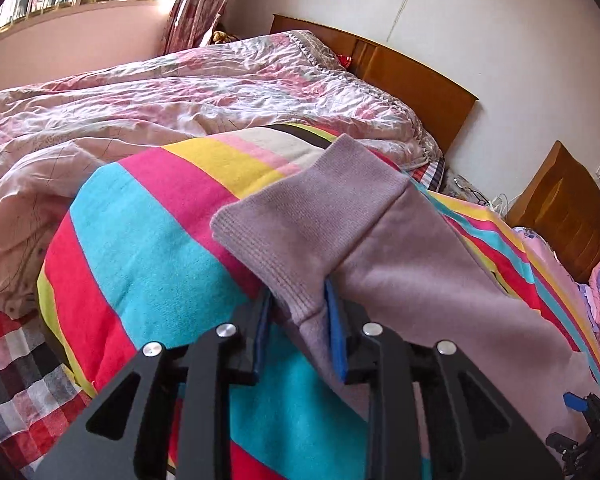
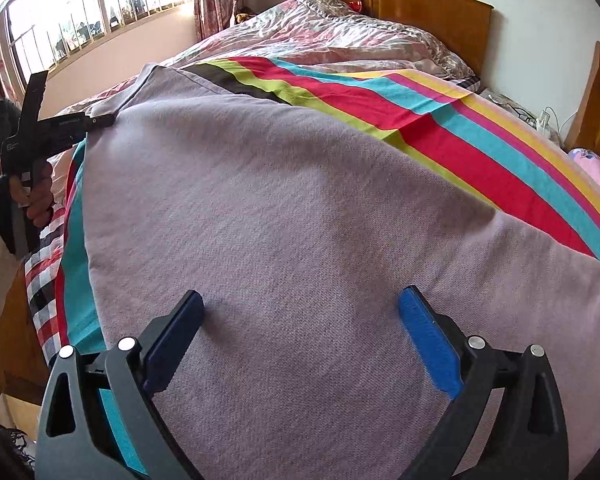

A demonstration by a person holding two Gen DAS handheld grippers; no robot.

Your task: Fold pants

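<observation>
Pants (image 2: 300, 220) lengthwise leftward, cuff (image 1: 296, 216) between left tongs (image 1: 300, 312); right tongs (image 2: 300, 312) wide, empty.

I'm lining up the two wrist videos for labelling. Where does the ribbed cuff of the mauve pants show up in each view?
Left wrist view: the ribbed cuff fills the centre, its lower edge between the left gripper fingers.
Right wrist view: not clearly in it; only the flat pants cloth shows, reaching the left gripper at upper left.
Shared landmark: the striped blanket under the pants.
</observation>
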